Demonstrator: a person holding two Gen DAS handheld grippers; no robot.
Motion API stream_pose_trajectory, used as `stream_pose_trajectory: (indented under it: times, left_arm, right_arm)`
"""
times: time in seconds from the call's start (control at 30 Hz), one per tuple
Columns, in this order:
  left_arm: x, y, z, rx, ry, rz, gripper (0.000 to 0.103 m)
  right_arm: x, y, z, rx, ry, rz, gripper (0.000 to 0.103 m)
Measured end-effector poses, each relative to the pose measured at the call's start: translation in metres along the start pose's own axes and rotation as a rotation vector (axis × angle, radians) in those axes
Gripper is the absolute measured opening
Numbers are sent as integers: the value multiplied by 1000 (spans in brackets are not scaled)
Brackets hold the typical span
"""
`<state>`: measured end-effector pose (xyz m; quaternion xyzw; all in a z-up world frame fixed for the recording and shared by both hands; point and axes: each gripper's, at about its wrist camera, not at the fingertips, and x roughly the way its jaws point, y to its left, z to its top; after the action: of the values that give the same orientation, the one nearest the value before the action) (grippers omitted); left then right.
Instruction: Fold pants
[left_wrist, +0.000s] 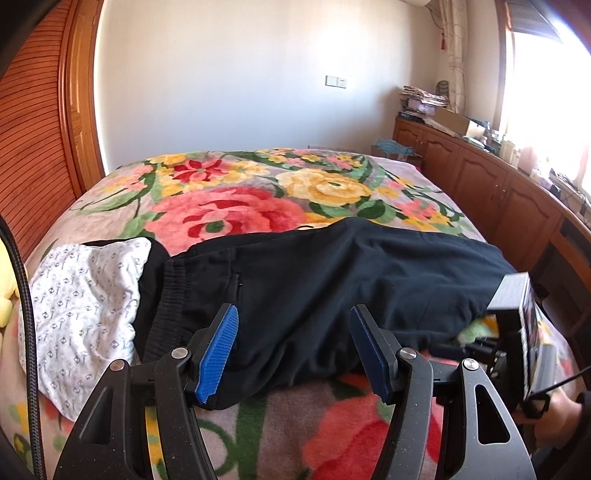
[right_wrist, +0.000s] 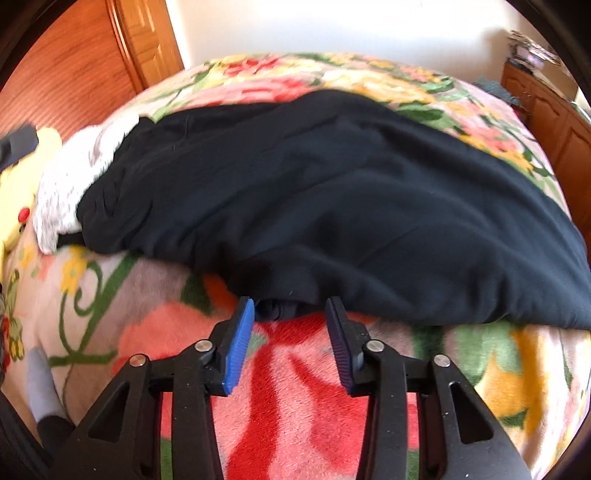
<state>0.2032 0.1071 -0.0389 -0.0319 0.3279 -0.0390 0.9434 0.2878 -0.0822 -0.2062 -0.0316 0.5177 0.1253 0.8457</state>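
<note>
Black pants (left_wrist: 314, 288) lie on the floral blanket (left_wrist: 236, 206); left gripper (left_wrist: 293, 347) and right gripper (right_wrist: 290, 339) fingers apart; no writing legible.

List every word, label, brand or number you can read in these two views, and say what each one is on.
None can be read.
White cloth: small grey printed marks, too small to read.
Stack of papers on the cabinet: too small and blurred.
Wall switch plate: no lettering visible.
Black pants, floral blanket, left gripper and right gripper: no text seen.
</note>
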Motion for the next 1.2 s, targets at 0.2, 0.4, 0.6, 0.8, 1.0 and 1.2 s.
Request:
stream_pose_trajectory:
  times: [0.2, 0.4, 0.6, 0.8, 1.0, 1.2]
  left_arm:
    - [8, 5, 2, -36, 22, 10, 65]
    - [16, 6, 3, -46, 47, 24, 65]
    - [21, 0, 3, 7, 54, 51, 65]
    - [19, -1, 0, 45, 43, 75, 65]
    - [11, 6, -3, 62, 27, 98, 65]
    - [12, 16, -7, 83, 25, 127, 65]
  right_arm:
    - [28, 7, -1, -15, 44, 46, 39]
    - [42, 12, 7, -44, 30, 15, 34]
    - [33, 5, 9, -38, 36, 49, 15]
    - [-35, -4, -1, -23, 29, 89, 13]
    - [-60, 7, -31, -86, 123, 95, 2]
    - [-57, -2, -29, -47, 87, 104, 2]
